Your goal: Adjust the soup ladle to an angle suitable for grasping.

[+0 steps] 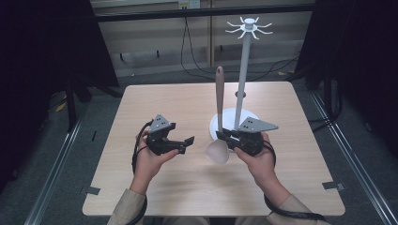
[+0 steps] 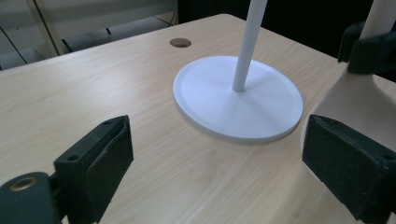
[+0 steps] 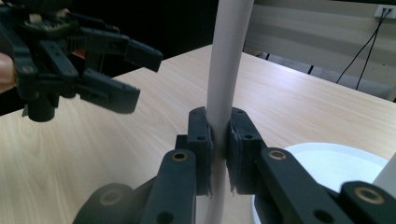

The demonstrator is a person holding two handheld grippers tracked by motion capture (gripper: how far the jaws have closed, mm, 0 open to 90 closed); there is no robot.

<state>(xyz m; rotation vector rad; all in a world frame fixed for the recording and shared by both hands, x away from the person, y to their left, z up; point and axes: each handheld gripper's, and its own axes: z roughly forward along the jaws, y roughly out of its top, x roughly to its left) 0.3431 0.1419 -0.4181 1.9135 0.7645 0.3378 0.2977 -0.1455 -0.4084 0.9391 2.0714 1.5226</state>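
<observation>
At the near edge of a light wooden desk [image 1: 155, 187], a person's two forearms reach in, each hand holding a black gripper. The left gripper [image 1: 180, 144] sits in the left hand [image 1: 150, 161] just above the desk, its fingers [image 2: 100, 161] spread wide apart with nothing between them. The right gripper [image 1: 224, 136], held in the right hand [image 1: 258, 161], has its fingers [image 3: 200, 140] pinching the handle of a pale pink spatula [image 1: 219, 101]. The spatula stands nearly upright, handle pointing up and its broad blade hanging down just above the desk, between the two grippers. Just behind the right gripper stands a white rack [image 1: 244, 65]: a round flat base [image 2: 261, 112] resting on the desk, a tall thin pole rising from its middle, and a ring of small curved hooks [image 1: 248, 27] at the top. Nothing hangs on the hooks. Beyond the desk, cables [image 1: 192, 56] trail across a grey floor.
</observation>
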